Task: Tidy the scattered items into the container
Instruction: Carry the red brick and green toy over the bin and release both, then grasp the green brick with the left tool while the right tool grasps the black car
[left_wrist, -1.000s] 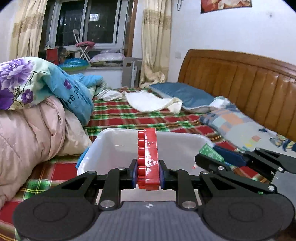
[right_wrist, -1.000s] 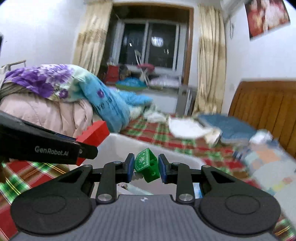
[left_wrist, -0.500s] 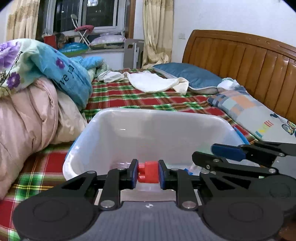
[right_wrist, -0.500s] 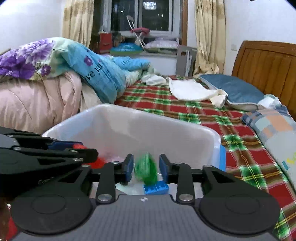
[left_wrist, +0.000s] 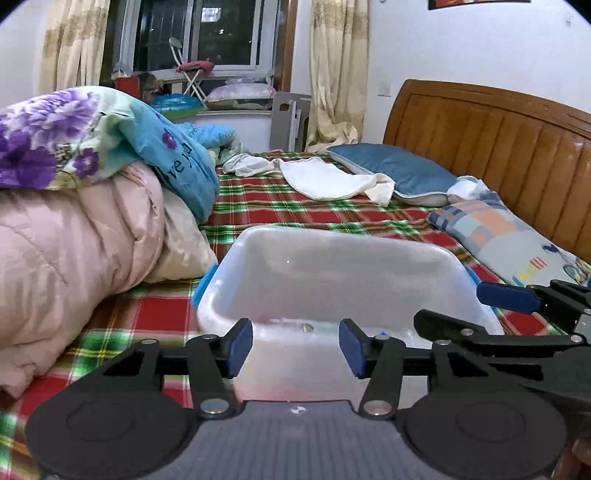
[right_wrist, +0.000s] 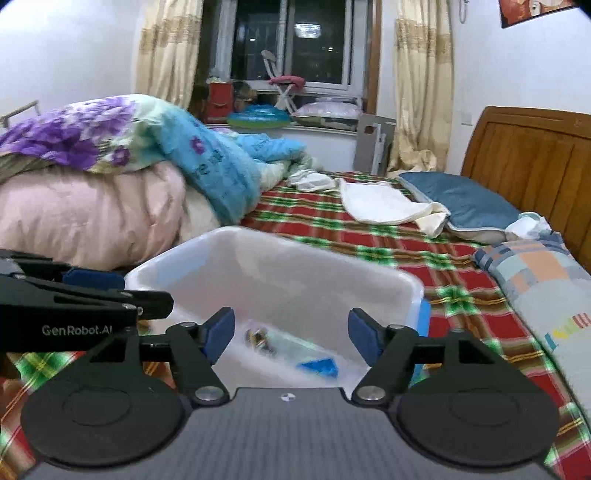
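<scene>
Now both my tongs are empty where a second ago each was loaded: my left gripper had a red block clamped upright between its pads, and my right gripper pinched a small green block. Their jaws are opening at this moment, with nothing between the blue pads, so both pieces have been let go over the white container. Just beyond my right fingertips, on the container's floor, I can make out a blue block and a small dark, brownish item beside it, with something pale and clear under them. The red and green blocks themselves I cannot find in either view; the near wall of the tub and my own tongs hide most of its bottom, so I judge they fell inside rather than see them there. From the left wrist only a faint glint and a speck of blue show through the translucent front wall. My two tools sit close, each poking into the other's view over the tub's near corners. Past the container the plaid bedsheet looks free of stray toys as far as I can see; a cream cloth, a blue pillow and the heaped quilts lie farther off, before the wooden headboard. This drop seems done; next I would pull back and look for anything left scattered.
</scene>
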